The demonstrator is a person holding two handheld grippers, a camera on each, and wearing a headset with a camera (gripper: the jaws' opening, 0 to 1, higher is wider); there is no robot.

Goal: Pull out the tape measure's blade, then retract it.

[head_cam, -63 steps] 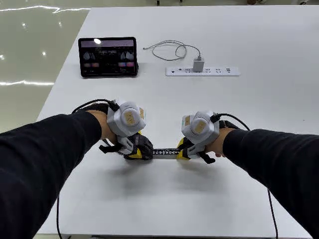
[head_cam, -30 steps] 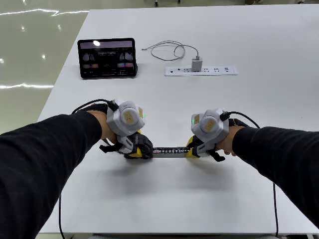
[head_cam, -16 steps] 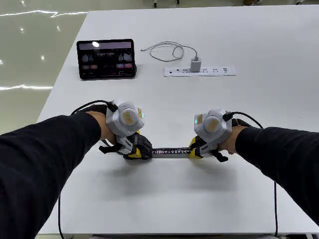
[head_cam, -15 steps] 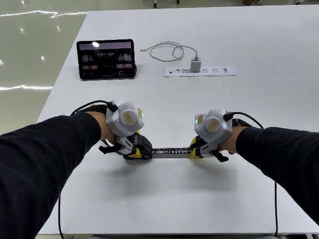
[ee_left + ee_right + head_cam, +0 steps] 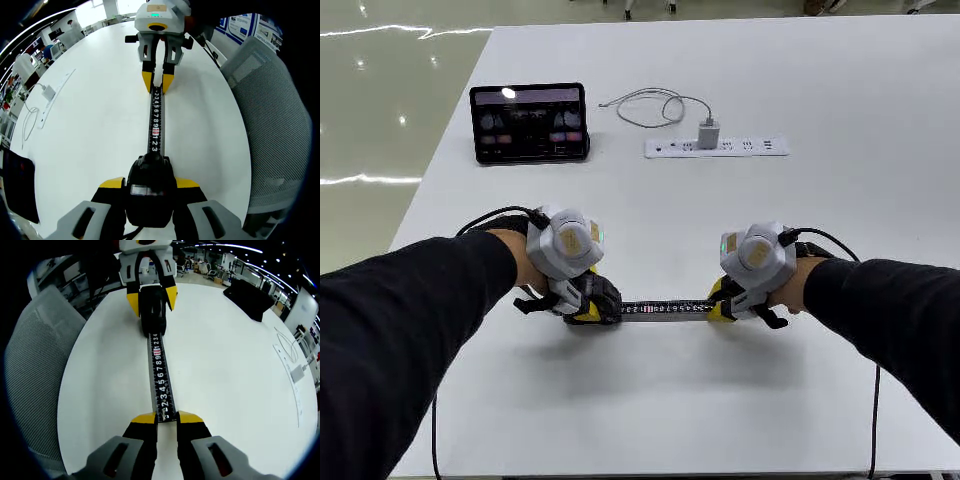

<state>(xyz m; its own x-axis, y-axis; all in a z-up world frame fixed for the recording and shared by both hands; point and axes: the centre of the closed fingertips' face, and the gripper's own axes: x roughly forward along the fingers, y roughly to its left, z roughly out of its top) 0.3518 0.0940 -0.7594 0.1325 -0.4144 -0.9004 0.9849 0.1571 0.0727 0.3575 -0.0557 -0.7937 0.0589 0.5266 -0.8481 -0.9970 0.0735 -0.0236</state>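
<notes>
A black tape measure case rests on the white table, and my left gripper is shut on it. In the left gripper view the case sits between the yellow fingertips of that gripper. The blade runs flat to the right, with numbers up to about 13 showing. My right gripper is shut on the blade's end. In the right gripper view the blade leads from this gripper to the case.
A dark tablet stands at the back left. A white power strip with a charger and coiled cable lies behind the grippers. A grey mesh chair is at the table's near edge.
My right gripper has moved to the right with the blade's end, so more blade shows. The left gripper and the case have stayed put.
</notes>
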